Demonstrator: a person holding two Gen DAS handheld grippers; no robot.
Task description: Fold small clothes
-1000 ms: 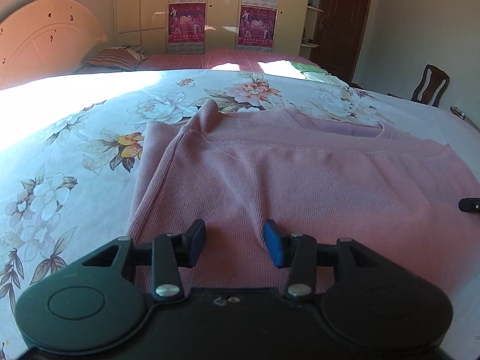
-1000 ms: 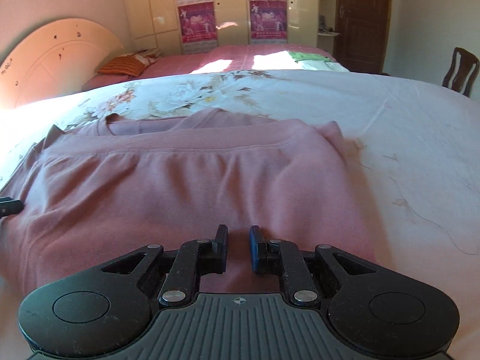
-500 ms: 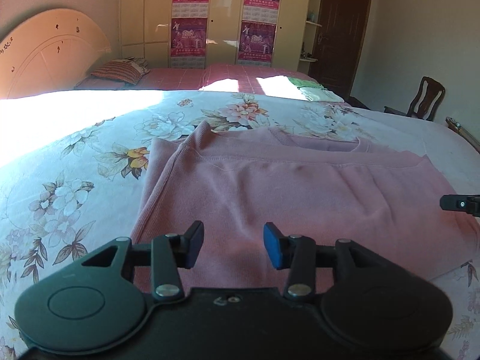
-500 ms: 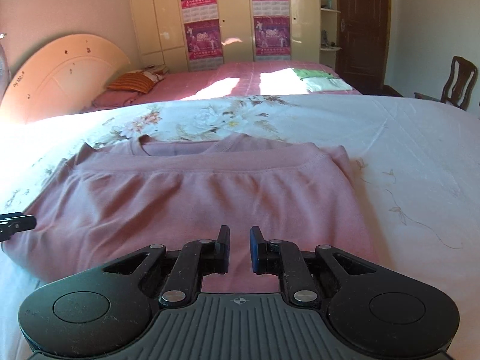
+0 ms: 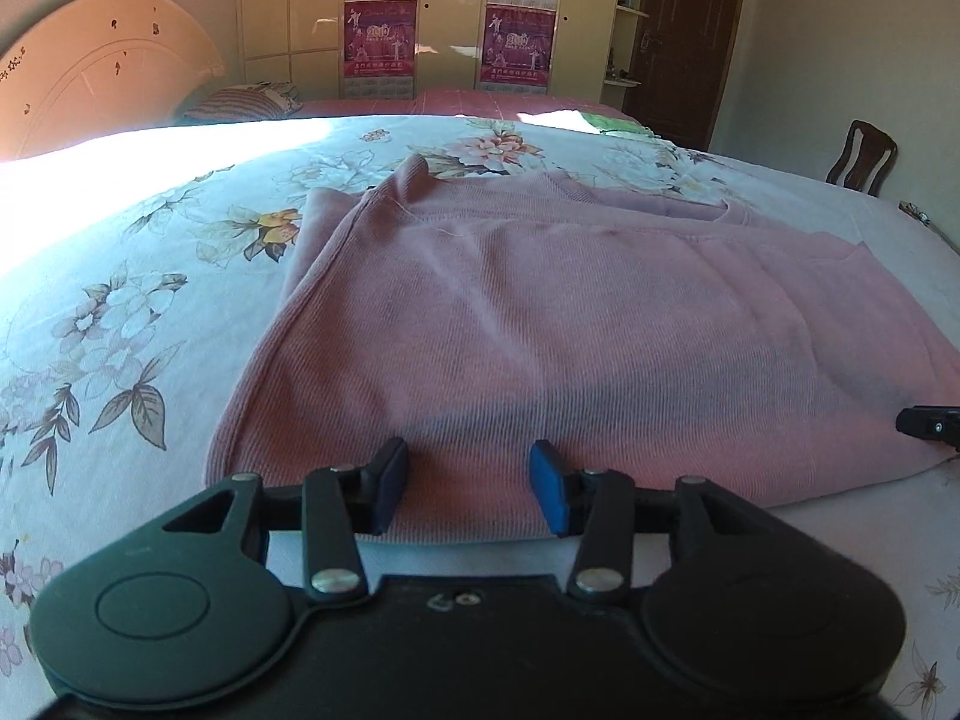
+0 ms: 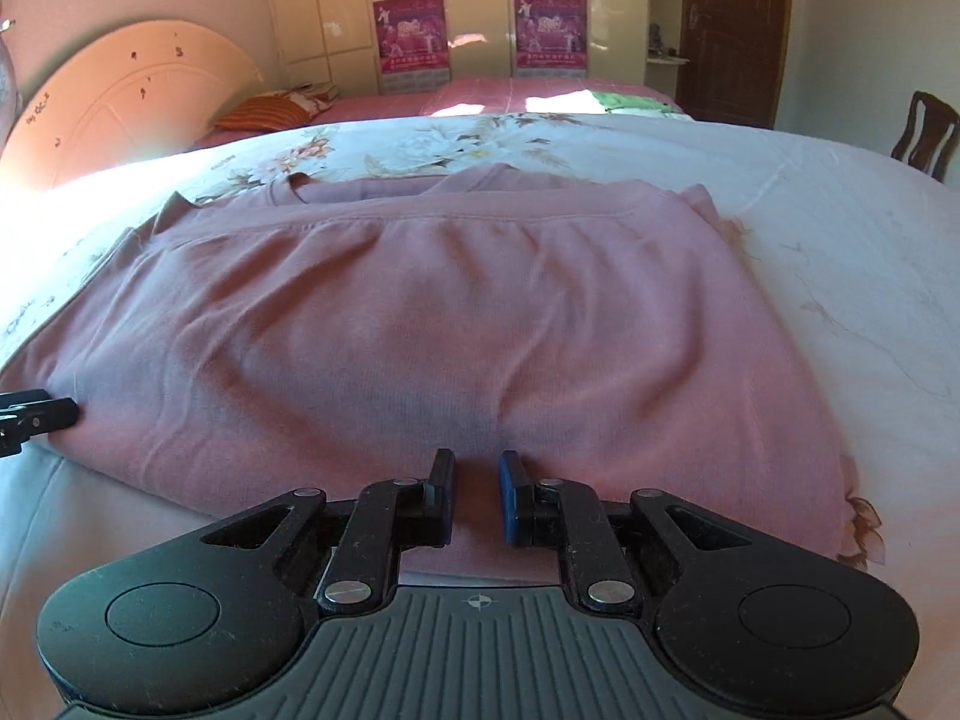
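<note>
- Pink ribbed knit top [image 5: 540, 324], already folded over on itself, lies flat on the bed [image 5: 120, 312], with its neckline at the far side and its near edge just in front of both tools.
- Floral white bedsheet [image 6: 840, 252] shows bare on both sides of the garment.
- Left tool [image 5: 469, 483] is angled downward over the near left part of the top. Its 2 blue pads stand well apart, with only flat cloth showing between them, and they pinch nothing.
- Right tool [image 6: 477, 495] is tilted down at a similar slant over the near right part of the garment. Its jaws are drawn nearly together, leaving a narrow slit. Pink fabric shows through that slit, but I cannot tell whether any of it is caught between the pads.
- Each tool's tip shows at the edge of the other's view: the right one at the right margin of the left wrist view [image 5: 930, 427], the left one at the left margin of the right wrist view [image 6: 36, 417]. They sit side by side along the same near edge, well apart.
- No hand or sleeve shows in either view.
- Behind the bed are a curved headboard [image 5: 102, 78], a second bed with a pink cover [image 6: 510, 93], a wardrobe with 2 calendars [image 5: 516, 12], a dark door [image 6: 735, 30] and a wooden chair [image 5: 861, 159].
</note>
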